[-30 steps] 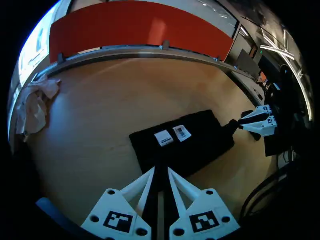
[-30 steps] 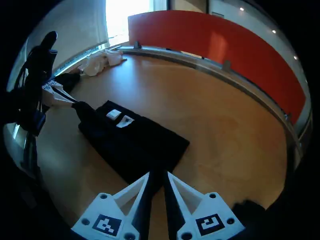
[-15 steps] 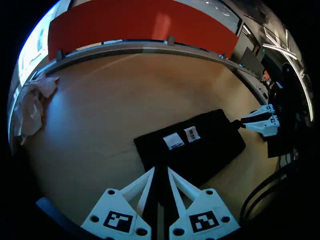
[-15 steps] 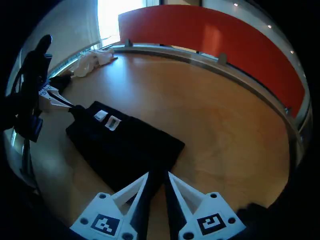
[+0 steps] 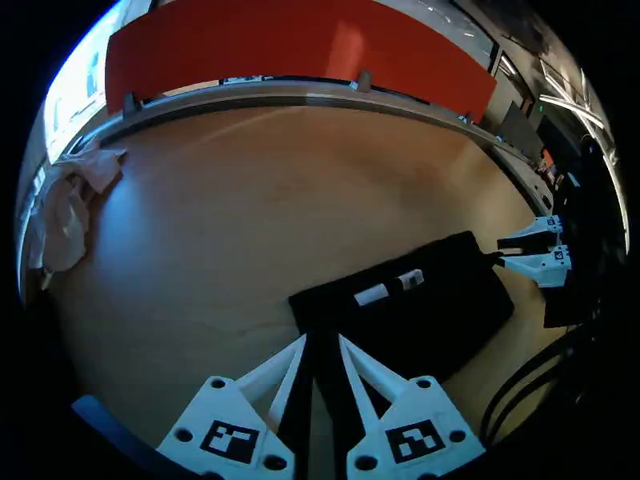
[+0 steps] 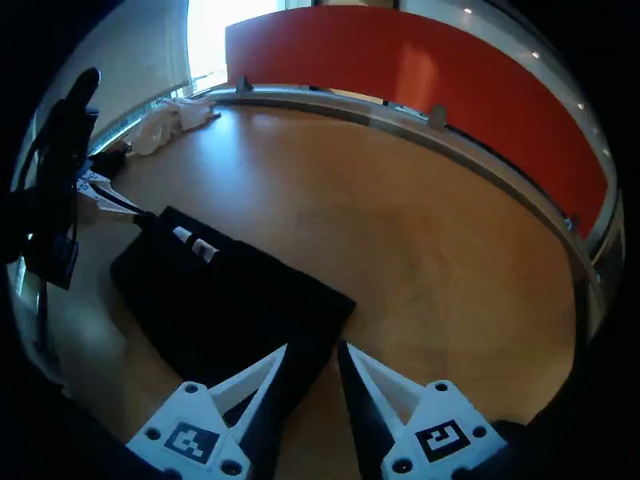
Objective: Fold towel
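A black towel [image 5: 416, 312] [image 6: 224, 296] lies folded and nearly flat on the wooden table [image 5: 240, 200] [image 6: 416, 224], with two white labels [image 5: 388, 288] [image 6: 196, 244] on top. My left gripper [image 5: 322, 348] is shut on the towel's near corner; from the other side it appears at the far corner [image 6: 112, 200]. My right gripper [image 6: 312, 348] has its fingers spread, and the towel's edge lies loose between them. The left gripper view shows it [image 5: 500, 254] with its jaws apart around the towel's tip.
A crumpled pale cloth [image 5: 64, 216] [image 6: 168, 124] lies at the table's far corner. A red panel [image 5: 296, 48] [image 6: 416, 72] stands behind a metal rail along the back edge. Dark cables [image 5: 528, 376] hang beside the table. A dark-sleeved arm [image 6: 56, 160] holds the left gripper.
The towel has come down flatter onto the table and nearer both cameras. My right gripper's fingers have moved apart. The left gripper's fingers stay closed.
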Action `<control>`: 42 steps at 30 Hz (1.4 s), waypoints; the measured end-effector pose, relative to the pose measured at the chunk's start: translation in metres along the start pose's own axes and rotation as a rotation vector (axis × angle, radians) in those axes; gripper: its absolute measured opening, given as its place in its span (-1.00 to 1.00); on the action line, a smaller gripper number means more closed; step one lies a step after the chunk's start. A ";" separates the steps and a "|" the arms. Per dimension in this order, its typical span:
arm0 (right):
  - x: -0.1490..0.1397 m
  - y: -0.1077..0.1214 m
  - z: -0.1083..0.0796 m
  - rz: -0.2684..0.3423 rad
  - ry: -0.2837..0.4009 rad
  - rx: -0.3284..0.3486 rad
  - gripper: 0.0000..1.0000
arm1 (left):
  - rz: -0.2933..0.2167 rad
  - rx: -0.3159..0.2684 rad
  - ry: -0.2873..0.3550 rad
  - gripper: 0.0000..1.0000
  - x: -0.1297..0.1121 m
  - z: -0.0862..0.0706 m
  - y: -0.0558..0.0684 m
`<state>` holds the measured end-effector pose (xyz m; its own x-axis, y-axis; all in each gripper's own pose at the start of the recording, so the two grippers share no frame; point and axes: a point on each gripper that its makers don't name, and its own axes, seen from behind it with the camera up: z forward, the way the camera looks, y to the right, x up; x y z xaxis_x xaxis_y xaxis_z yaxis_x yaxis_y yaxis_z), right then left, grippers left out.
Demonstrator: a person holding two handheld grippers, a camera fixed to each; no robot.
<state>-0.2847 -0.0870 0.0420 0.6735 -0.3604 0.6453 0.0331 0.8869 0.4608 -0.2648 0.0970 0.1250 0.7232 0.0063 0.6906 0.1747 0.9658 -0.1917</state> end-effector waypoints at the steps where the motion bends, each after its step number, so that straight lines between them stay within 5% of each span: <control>1: 0.002 0.001 0.000 0.001 0.005 -0.004 0.05 | -0.003 0.005 0.001 -0.57 0.001 0.000 -0.001; 4: 0.006 0.003 0.000 0.003 0.022 -0.012 0.30 | -0.012 0.021 0.006 -0.22 0.004 -0.001 -0.006; 12: 0.008 0.005 -0.006 -0.004 0.044 -0.020 0.56 | -0.021 0.049 0.024 0.73 0.008 -0.008 -0.016; 17: 0.004 0.001 -0.012 -0.002 0.051 -0.013 0.79 | -0.024 0.066 0.033 0.84 0.004 -0.015 -0.020; 42: -0.029 -0.022 -0.052 0.002 0.056 0.000 0.79 | -0.071 0.121 0.018 0.84 -0.053 -0.058 -0.022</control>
<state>-0.2668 -0.0814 -0.0185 0.7135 -0.3423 0.6113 0.0322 0.8876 0.4595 -0.2678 0.0605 0.0522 0.7241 -0.0672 0.6865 0.1448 0.9879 -0.0561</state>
